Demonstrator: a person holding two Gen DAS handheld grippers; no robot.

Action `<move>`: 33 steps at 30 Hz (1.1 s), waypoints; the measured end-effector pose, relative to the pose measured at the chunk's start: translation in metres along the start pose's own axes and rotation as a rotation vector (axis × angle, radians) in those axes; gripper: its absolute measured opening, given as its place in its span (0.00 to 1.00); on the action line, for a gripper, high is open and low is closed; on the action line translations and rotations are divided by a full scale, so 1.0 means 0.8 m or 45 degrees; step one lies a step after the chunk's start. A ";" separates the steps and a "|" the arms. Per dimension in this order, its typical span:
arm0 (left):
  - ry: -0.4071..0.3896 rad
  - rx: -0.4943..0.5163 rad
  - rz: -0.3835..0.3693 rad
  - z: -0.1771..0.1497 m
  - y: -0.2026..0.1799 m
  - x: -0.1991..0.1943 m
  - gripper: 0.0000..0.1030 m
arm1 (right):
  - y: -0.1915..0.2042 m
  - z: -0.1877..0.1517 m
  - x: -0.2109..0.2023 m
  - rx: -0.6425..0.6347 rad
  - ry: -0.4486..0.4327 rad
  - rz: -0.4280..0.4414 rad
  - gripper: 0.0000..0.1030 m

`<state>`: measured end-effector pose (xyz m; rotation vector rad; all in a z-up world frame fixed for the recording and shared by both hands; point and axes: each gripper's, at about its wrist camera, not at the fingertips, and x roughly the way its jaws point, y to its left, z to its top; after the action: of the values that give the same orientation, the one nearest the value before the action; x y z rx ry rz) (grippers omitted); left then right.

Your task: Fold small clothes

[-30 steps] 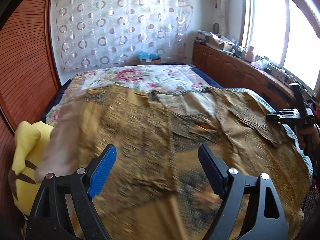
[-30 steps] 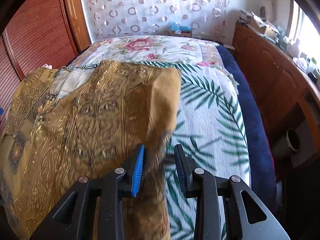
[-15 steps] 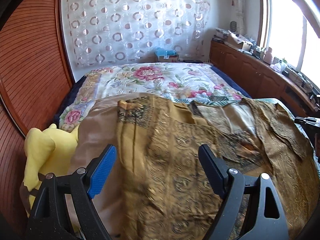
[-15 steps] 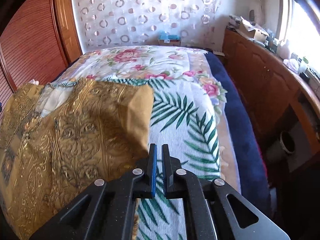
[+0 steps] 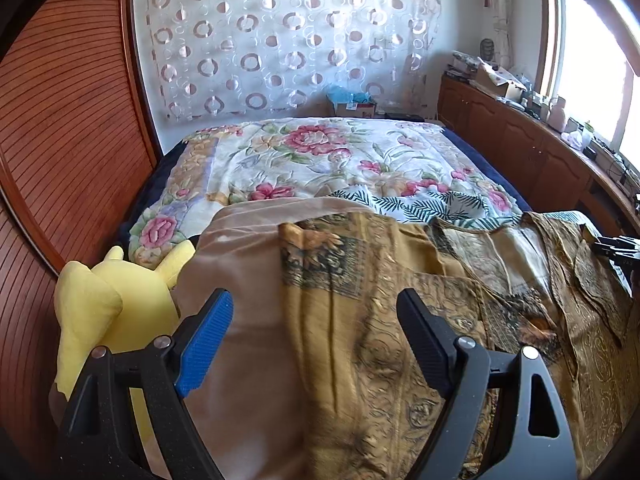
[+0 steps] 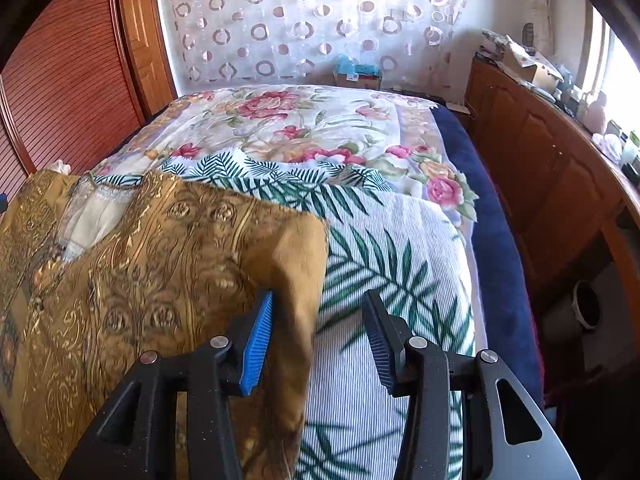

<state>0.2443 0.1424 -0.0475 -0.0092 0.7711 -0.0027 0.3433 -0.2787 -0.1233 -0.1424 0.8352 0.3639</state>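
Gold patterned garment lies spread on the bed, over a palm-leaf sheet, with a yellow plush toy at its left edge. Your left tongs hang wide open above the fabric, nothing pinched. Your right tongs have just been opening; the sleeve edge sits between the jaws against the blue pad, not clamped.

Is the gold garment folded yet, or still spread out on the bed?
Mostly spread. The gold garment lies open across the bed, neckline showing; only its sleeve edge by the right tool is turned over.
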 end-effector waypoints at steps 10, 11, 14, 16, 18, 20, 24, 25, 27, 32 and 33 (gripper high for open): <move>0.033 -0.019 0.003 0.009 0.008 0.014 0.82 | -0.001 0.006 0.007 -0.084 -0.016 0.040 0.06; 0.035 -0.016 0.004 0.010 0.009 0.016 0.82 | -0.006 0.006 0.007 -0.071 -0.029 -0.005 0.05; 0.036 -0.018 0.007 0.011 0.010 0.018 0.82 | -0.016 0.004 0.016 -0.027 -0.010 -0.003 0.05; 0.039 -0.023 0.004 0.014 0.013 0.021 0.82 | -0.017 0.002 0.017 -0.022 -0.020 0.005 0.05; 0.041 -0.024 -0.007 0.017 0.013 0.022 0.82 | -0.017 0.001 0.019 -0.016 -0.023 0.011 0.05; 0.043 -0.021 -0.015 0.019 0.014 0.024 0.79 | -0.019 0.002 0.021 -0.013 -0.022 0.018 0.05; 0.057 -0.014 -0.051 0.023 0.013 0.029 0.65 | -0.018 0.003 0.022 -0.010 -0.021 0.021 0.05; 0.061 -0.014 -0.058 0.024 0.014 0.029 0.61 | -0.018 0.003 0.022 -0.012 -0.021 0.020 0.05; 0.073 -0.018 -0.073 0.026 0.015 0.033 0.56 | -0.019 0.004 0.022 -0.008 -0.021 0.024 0.05; 0.082 -0.019 -0.070 0.032 0.015 0.038 0.55 | -0.019 0.003 0.022 -0.012 -0.021 0.018 0.05; 0.082 -0.017 -0.069 0.033 0.014 0.039 0.55 | -0.016 0.003 0.021 -0.017 -0.021 0.012 0.05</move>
<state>0.2852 0.1536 -0.0500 -0.0429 0.8349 -0.0494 0.3604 -0.2856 -0.1344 -0.1481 0.8175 0.3793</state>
